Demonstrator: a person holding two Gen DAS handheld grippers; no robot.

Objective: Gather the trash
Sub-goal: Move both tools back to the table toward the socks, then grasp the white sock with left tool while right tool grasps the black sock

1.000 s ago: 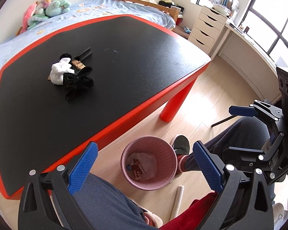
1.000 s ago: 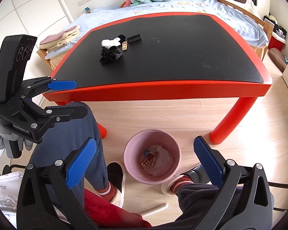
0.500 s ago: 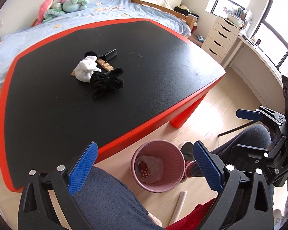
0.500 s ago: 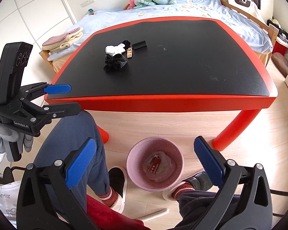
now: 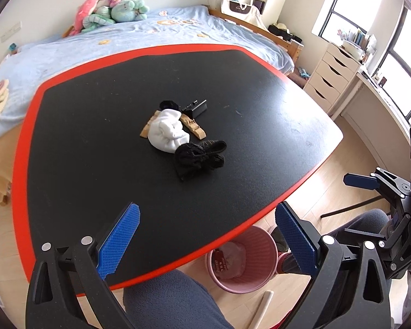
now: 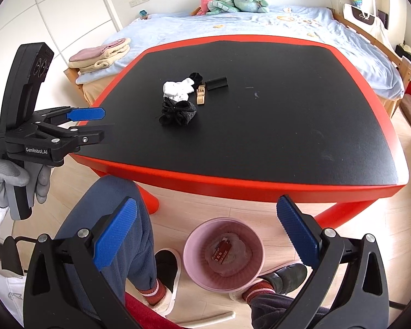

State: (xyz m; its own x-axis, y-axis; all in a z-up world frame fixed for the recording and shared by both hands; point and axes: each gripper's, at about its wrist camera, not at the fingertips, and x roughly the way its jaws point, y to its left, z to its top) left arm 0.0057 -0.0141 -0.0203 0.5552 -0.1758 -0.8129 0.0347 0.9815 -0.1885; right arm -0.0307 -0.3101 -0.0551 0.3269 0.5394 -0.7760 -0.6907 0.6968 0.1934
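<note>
We hold the left gripper [image 5: 207, 235] and the right gripper [image 6: 205, 227] wide apart and empty. The pink bin [image 6: 223, 252] stands on the floor under the worktop's [image 6: 287, 126] near edge, a red wrapper [image 6: 221, 251] inside. Socks [image 5: 168, 133] lie mid-worktop.

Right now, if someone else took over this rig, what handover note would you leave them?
Left hand-held gripper: open, empty, raised over the near table edge.
Right hand-held gripper: open, empty, above the pink bin.
The bin stands on the floor by the person's feet and already holds a red wrapper and crumpled plastic.
On the table: a white sock bundle, a black sock bundle, wooden pieces and a small black box, clustered mid-table.
Left: pick out any trash there and bin it.
</note>
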